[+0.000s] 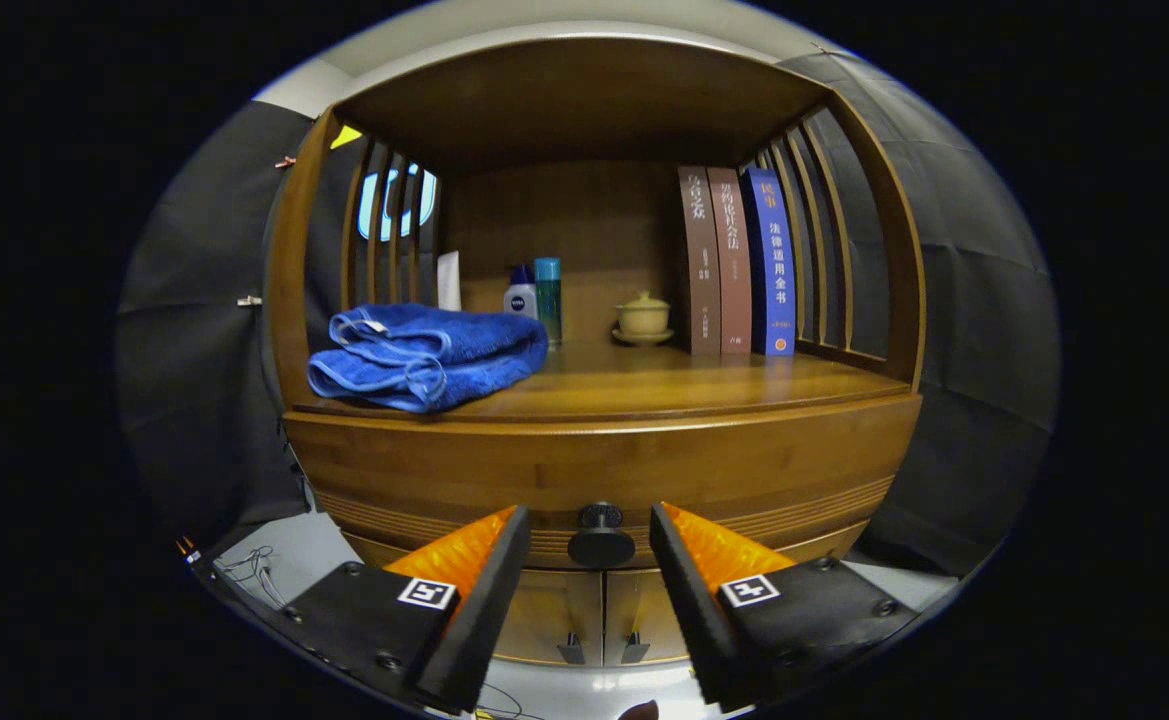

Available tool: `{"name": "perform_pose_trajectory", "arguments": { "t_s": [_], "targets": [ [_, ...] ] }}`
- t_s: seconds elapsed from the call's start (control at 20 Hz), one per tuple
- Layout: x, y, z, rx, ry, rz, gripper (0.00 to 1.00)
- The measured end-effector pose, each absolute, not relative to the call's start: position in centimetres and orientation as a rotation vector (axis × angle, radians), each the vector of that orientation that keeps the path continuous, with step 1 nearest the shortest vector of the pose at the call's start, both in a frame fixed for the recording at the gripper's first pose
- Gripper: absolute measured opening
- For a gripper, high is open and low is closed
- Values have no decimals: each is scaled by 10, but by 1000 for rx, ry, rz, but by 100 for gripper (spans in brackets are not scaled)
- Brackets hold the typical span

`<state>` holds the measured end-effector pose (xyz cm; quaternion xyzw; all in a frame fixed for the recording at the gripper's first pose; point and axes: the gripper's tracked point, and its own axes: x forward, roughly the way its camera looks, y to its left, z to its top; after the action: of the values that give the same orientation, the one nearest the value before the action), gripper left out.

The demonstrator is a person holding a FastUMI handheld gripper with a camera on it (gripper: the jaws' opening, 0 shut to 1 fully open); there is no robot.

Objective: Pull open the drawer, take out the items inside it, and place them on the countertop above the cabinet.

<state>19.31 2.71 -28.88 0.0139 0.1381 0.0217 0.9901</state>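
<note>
A wooden cabinet has a closed drawer point(604, 480) under its countertop point(664, 385). The drawer's black round knob point(601, 540) sits in the gap between my two fingers, clear of both. My gripper point(590, 520) is open, with orange-and-black fingers point(474, 560) either side of the knob. What the drawer holds is hidden.
On the countertop a folded blue towel point(424, 355) lies at the left. Two bottles point(536, 295) and a white tube stand behind it. A small lidded pot point(643, 318) and three upright books point(734, 262) fill the right. Two small cabinet doors point(599, 620) are below the drawer.
</note>
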Motion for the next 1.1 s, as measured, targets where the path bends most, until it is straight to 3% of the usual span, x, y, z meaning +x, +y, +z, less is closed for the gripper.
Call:
{"name": "perform_pose_trajectory", "arguments": {
  "t_s": [0.15,0.25,0.4,0.45,0.6,0.65,1.1],
  "targets": [
    [207,21,-302,29,288,9,62],
    [213,23,-310,54,311,1,55],
    [216,15,-311,43,326,-12,56],
    [223,20,-323,36,319,-16,48],
    [215,20,-316,-10,298,6,42],
    [212,19,-317,-10,306,12,34],
    [133,15,-308,47,327,15,34]
  ]
}}
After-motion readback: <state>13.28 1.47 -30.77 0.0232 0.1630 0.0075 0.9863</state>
